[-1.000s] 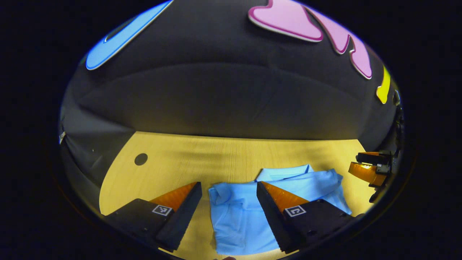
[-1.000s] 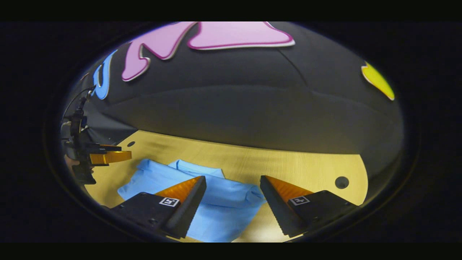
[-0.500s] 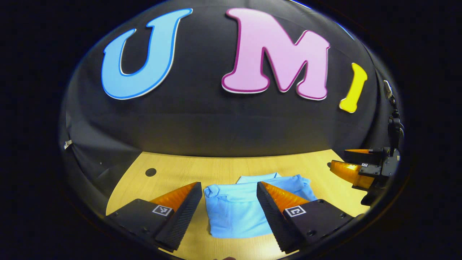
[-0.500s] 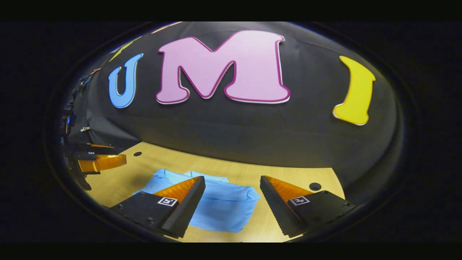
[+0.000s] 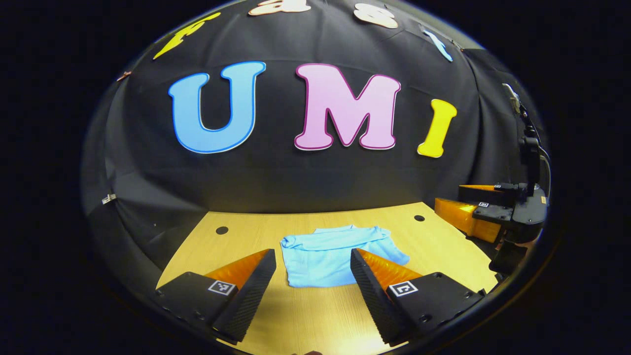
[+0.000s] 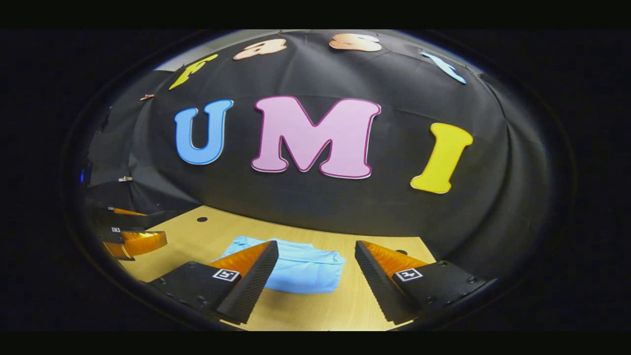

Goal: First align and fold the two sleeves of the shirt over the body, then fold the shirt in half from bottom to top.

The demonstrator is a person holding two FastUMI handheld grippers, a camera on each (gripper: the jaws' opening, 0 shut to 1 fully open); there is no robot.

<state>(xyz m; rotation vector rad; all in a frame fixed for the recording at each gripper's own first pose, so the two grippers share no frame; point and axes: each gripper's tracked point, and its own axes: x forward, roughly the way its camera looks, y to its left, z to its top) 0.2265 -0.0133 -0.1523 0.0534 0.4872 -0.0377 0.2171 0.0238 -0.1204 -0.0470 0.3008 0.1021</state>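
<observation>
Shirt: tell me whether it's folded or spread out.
Folded. The shirt lies as a compact rectangle on the table, sleeves tucked in, collar at the far edge.

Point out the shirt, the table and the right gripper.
shirt [image 5: 325, 259]: left gripper view, middle of folded body.
table [image 5: 315, 315]: left gripper view, bare top near the camera.
right gripper [image 6: 315, 268]: right gripper view, gap between fingertips.

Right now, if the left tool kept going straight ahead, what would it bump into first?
Probably the blue shirt. It lies folded on the table, straight ahead between the open left tool's fingers. Depth is hard to judge; if the tool passed above it, the black wall comes next.
</observation>
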